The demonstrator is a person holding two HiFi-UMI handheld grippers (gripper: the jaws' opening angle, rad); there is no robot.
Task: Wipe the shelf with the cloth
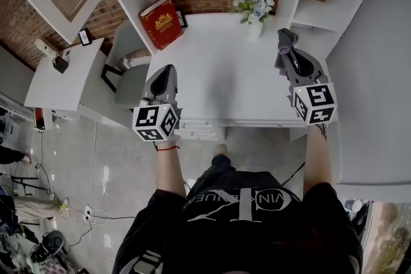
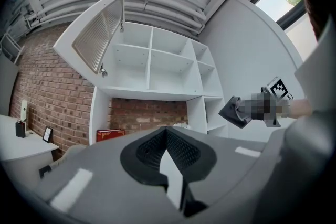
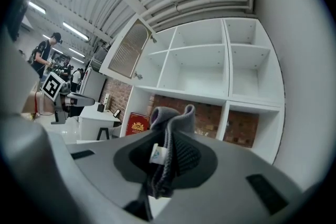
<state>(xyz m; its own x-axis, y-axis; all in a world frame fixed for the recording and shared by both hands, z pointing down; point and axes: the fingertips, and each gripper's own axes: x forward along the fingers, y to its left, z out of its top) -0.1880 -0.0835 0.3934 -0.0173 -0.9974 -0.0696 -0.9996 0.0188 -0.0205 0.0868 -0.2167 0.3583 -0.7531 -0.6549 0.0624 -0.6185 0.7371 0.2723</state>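
Grey fabric cloth [image 3: 171, 116], pinched in right gripper [image 3: 167, 147] jaws, should be pressed flat on white wooden shelf [image 1: 212, 80] beside white flower vase [image 1: 254, 28]; left gripper [image 2: 167, 132] jaws pressed together, empty.

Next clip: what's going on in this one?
A person stands at a white desk under a shelf unit, with a tool in each hand. The right tool is clamped on a grey cloth, held over the desk's right end. The left tool is shut and empty. No wiping has begun yet.
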